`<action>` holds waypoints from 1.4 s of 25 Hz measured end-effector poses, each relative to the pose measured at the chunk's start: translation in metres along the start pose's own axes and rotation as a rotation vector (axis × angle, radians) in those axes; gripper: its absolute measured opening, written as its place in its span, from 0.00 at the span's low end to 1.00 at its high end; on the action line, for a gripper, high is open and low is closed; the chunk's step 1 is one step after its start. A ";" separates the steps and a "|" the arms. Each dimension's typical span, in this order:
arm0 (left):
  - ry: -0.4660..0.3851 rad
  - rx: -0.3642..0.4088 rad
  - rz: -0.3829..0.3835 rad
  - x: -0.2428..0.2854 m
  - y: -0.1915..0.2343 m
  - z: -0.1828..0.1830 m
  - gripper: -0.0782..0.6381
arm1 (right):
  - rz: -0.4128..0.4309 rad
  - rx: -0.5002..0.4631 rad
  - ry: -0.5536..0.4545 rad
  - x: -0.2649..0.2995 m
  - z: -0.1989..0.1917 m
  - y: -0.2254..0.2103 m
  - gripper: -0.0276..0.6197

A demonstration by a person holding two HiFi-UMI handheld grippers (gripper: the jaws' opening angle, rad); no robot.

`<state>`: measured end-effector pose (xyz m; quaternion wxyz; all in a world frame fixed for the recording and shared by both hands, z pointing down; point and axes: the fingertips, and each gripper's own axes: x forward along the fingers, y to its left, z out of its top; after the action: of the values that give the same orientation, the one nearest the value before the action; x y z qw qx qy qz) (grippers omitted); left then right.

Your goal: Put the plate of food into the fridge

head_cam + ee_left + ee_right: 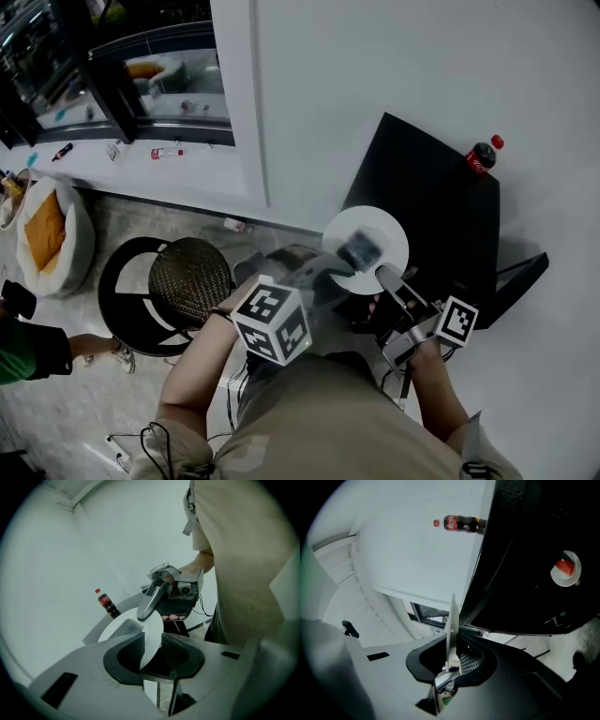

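I hold a white plate [380, 234] in the air in front of the black fridge [441, 206], with a greyish lump of food [359, 251] on it. My left gripper [330, 274] is shut on the plate's near-left rim; in the left gripper view the rim [152, 637] slants between its pads. My right gripper [382, 275] is shut on the near-right rim, and the plate [451, 625] stands edge-on between its jaws. From the left gripper view, the right gripper [142, 616] lies over the plate's far side. A cola bottle [483, 155] stands on the fridge's far corner.
A round black stool [187, 281] stands to the left of my body. A white cushioned seat with an orange pad [52, 234] and another person's arm [37, 352] are at the far left. A window ledge [169, 150] carries small bottles. A white dish with something red [566, 569] shows on the black surface.
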<state>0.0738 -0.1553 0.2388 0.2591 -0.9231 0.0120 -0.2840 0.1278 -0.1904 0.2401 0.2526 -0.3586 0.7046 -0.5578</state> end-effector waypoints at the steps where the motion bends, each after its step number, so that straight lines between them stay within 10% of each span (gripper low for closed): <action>1: 0.005 -0.002 0.009 0.000 -0.001 0.001 0.27 | 0.003 0.019 0.005 -0.001 -0.001 -0.001 0.12; 35: 0.181 -0.164 0.212 0.001 -0.134 0.056 0.27 | 0.050 0.174 0.174 -0.108 -0.085 -0.023 0.11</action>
<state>0.0882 -0.0133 0.2647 0.2095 -0.9052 0.1558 -0.3352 0.1352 -0.0570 0.2787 0.2346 -0.2680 0.6815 -0.6393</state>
